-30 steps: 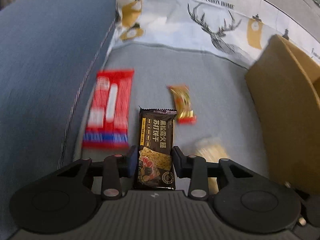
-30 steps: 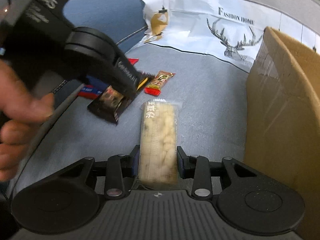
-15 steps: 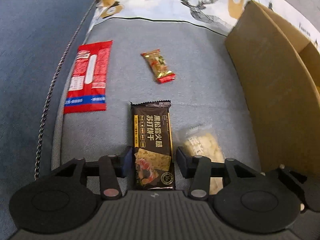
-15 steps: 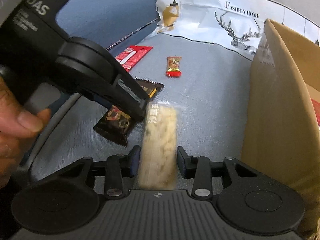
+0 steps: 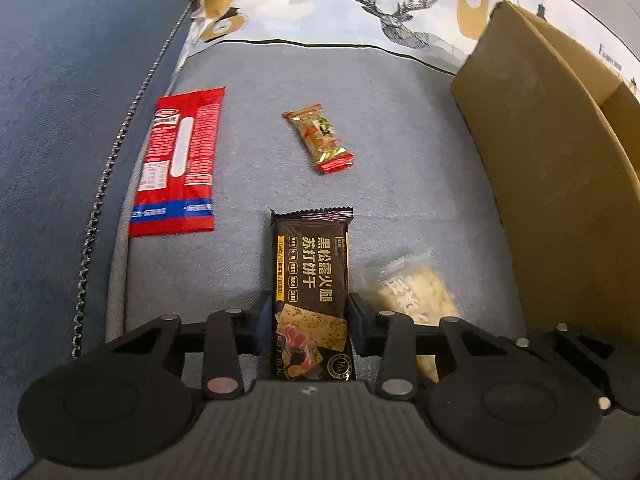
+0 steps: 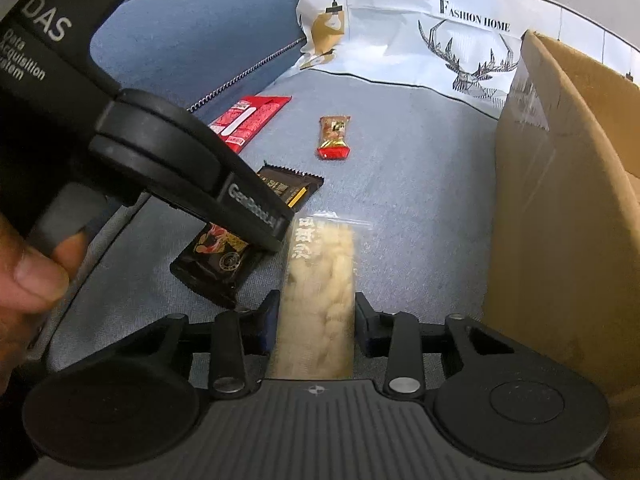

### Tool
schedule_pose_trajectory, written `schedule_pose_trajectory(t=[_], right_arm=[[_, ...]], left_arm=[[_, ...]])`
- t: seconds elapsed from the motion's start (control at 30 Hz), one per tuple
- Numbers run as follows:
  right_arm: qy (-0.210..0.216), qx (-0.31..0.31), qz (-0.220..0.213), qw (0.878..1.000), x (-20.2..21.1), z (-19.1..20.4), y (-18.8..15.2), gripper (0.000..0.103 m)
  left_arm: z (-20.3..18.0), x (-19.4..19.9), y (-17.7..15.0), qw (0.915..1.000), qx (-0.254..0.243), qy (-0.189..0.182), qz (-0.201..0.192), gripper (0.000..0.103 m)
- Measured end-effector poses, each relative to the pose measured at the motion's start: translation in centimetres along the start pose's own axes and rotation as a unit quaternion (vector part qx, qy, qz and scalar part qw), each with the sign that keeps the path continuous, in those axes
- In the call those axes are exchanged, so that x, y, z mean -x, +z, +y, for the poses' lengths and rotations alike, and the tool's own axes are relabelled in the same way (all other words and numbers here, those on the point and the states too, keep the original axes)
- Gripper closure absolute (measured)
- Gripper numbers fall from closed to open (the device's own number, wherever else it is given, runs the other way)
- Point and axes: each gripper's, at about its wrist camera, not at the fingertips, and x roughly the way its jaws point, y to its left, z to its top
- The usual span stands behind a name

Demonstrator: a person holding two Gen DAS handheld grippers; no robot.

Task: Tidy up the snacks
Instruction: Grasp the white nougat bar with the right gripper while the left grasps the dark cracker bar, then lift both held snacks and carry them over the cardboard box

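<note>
Each claw is clamped on a packet lying lengthwise along it: left claw (image 5: 308, 316) on the dark cracker pack (image 5: 311, 280), right claw (image 6: 316, 318) on the pale snack bag (image 6: 320, 288); the cardboard box (image 6: 560, 208) stands to the right, nearer the right claw.

Dark-brown cracker packet (image 5: 311, 276) with gold lettering, red-and-blue wrapper (image 5: 178, 162), pale clear-bagged snack (image 6: 320, 276) — grey-blue cushion (image 5: 400, 208).

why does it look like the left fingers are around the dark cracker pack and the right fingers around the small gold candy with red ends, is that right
Not quite. The left gripper does straddle the dark cracker pack, but the right wrist view shows the right gripper around the pale clear-wrapped snack. The small gold candy lies untouched farther off on the grey cushion.
</note>
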Motion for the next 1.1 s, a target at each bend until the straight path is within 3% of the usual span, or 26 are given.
schedule_pose_trajectory(t=[0.13,0.33,0.73,1.0,1.1], right_arm=[[0.003,0.012,-0.012,1.0,0.8,0.1,-0.1,0.065],[0.002,0.012,0.01,1.0,0.2,0.0,-0.1,0.064],[-0.002,0.019,0.01,1.0,0.0,0.2,-0.3,0.065],[-0.004,0.016,-0.007,1.0,0.9,0.1,-0.2,0.065],[-0.006,0.015,-0.019,1.0,1.6,0.1,0.1,0.065]], left_arm=[[0.2,0.0,0.0,1.0,0.005,-0.001,0.003,0.06],[0.0,-0.1,0.1,1.0,0.002,0.001,0.004,0.06],[-0.1,-0.2,0.0,1.0,-0.002,0.003,0.004,0.06],[0.1,0.1,0.2,0.9999,0.004,-0.009,0.007,0.06],[0.3,1.0,0.3,0.9997,0.016,-0.013,-0.011,0.06]])
